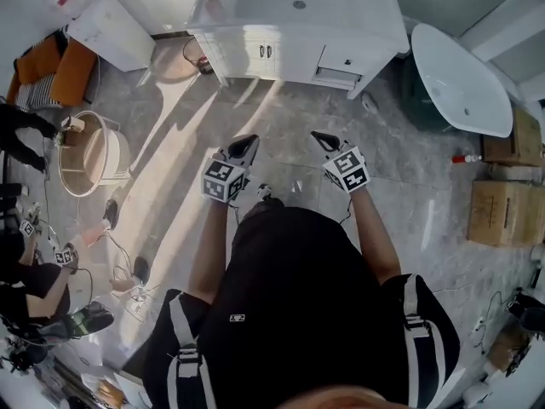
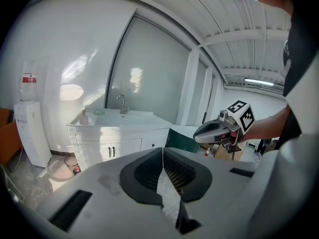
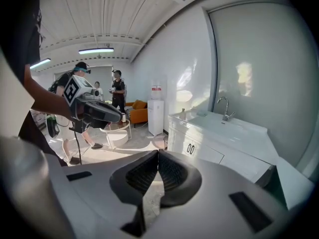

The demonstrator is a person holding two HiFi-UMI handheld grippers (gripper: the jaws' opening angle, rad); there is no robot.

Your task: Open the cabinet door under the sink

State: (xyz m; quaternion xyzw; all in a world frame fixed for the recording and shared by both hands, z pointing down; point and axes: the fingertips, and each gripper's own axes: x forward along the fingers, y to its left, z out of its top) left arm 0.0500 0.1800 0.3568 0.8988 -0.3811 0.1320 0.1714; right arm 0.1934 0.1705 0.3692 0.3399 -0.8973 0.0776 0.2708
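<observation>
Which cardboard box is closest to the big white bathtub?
The upper cardboard box in the head view, which sits right beside the end of the bathtub. The lower cardboard box lies farther from it, closer to the person.

The room is bright. Sunlight lies in long pale stripes on the grey floor, with darker shadow bands between them. The white wall is shiny and shows soft patches of glare. A long lamp glows on the ceiling. Both gripper views are round, with black corners, and straight lines bend near their edges. The head view bends at its edges too.
</observation>
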